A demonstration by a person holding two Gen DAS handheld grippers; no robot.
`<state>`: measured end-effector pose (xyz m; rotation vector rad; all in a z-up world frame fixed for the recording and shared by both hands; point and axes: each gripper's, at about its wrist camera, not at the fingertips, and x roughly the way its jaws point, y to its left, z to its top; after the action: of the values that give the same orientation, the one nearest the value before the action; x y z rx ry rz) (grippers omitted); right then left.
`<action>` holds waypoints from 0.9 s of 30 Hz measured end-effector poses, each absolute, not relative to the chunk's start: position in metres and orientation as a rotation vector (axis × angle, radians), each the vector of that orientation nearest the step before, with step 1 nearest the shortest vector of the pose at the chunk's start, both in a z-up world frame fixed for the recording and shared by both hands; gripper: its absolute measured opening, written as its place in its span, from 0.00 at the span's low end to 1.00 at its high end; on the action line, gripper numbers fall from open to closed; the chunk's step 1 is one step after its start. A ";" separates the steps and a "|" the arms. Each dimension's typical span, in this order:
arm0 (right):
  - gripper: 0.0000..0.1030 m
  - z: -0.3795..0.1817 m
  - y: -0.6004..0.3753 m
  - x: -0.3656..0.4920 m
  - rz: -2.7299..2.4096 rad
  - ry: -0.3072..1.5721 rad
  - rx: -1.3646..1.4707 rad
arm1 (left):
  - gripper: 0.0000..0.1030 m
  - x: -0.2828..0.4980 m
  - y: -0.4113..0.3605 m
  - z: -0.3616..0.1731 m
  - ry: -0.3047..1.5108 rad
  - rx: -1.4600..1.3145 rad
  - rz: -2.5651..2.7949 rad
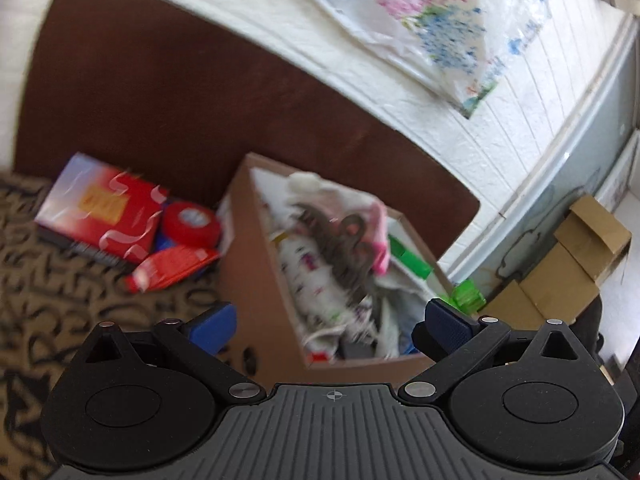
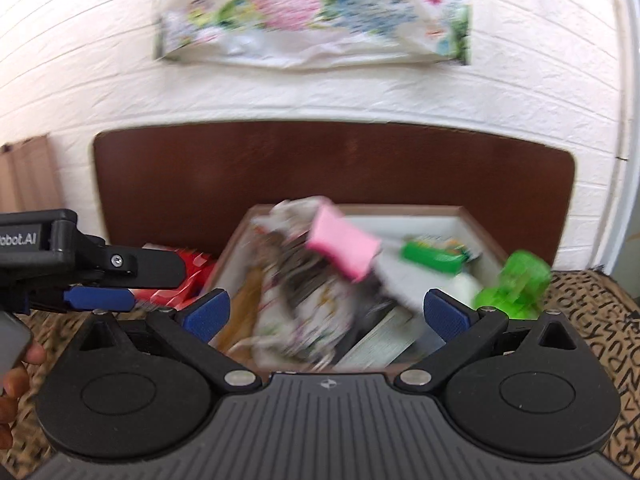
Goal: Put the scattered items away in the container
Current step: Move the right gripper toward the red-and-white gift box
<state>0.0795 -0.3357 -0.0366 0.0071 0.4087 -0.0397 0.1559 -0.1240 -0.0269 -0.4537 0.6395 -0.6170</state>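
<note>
On the patterned bedcover sits a full cardboard box (image 2: 240,240); both grippers' fingers spread wide, empty.

A home bedroom: brown headboard (image 2: 332,168), patterned bedspread (image 1: 48,280), white brick-pattern wall (image 2: 100,60).

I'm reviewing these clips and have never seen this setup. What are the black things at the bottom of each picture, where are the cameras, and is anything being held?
There is no robot arm here. A person holds a two-finger gripper in each hand, and each carries a fisheye camera looking along its blue-padded fingers. One picture is from the left gripper, the other from the right gripper; the black shapes are the grippers' own bodies. Both stand open and hold nothing.

Ahead is a cardboard box on a patterned cover, already full of cloth, a pink item and a green packet. Still outside it: a red box, a red tape roll and a red pouch on its left, and a green plastic item by its right corner. Both pictures are blurred.
</note>
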 end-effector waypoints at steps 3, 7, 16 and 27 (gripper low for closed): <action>0.99 -0.041 -0.314 0.069 -0.001 0.427 -0.001 | 1.00 0.138 -0.100 -0.038 0.652 -0.503 -0.591; 0.99 -0.043 -0.280 0.057 0.069 0.439 -0.014 | 1.00 0.115 -0.074 -0.043 0.634 -0.473 -0.557; 0.99 -0.045 -0.208 0.058 0.205 0.450 -0.052 | 1.00 0.101 -0.004 -0.039 0.579 -0.487 -0.466; 0.94 -0.061 -0.157 0.113 0.221 0.457 -0.081 | 1.00 0.152 0.041 -0.054 0.583 -0.498 -0.433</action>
<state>0.1128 -0.1568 -0.0609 -0.0807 0.4568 0.2212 0.1515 0.0407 -0.0536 -0.4980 0.5830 -0.4331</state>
